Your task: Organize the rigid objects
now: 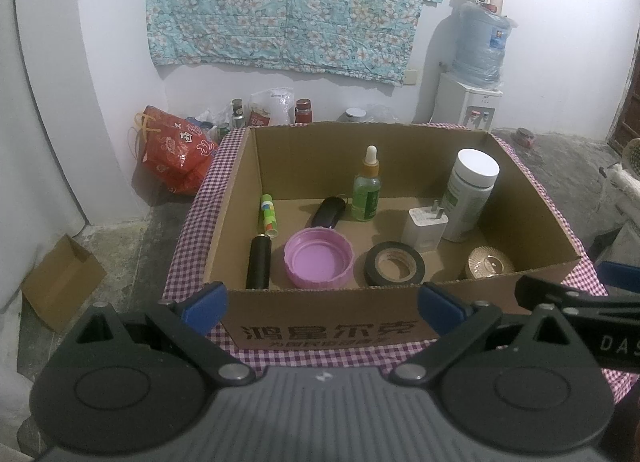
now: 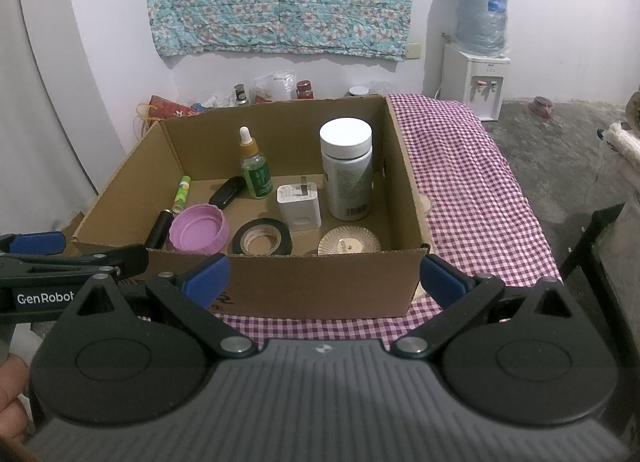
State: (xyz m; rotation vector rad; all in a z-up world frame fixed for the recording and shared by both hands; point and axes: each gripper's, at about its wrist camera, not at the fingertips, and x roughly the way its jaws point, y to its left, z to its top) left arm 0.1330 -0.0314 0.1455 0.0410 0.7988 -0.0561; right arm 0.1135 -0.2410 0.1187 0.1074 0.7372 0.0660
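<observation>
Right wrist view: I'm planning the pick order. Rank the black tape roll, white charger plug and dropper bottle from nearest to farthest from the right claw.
1. Black tape roll, front of the box, centre.
2. White charger plug, just behind it, slightly right.
3. Dropper bottle, standing toward the back wall.

The near wall of the cardboard box point(image 1: 320, 318) carries large black Chinese characters, 鸿星尔克, with a smaller line beneath that is too blurred to read. White lettering "GenRobot" stands on the black arm of the left gripper point(image 2: 44, 296) in the right wrist view, and "DAS" (cut off at the frame edge) on the right gripper point(image 1: 618, 344) in the left wrist view.
</observation>
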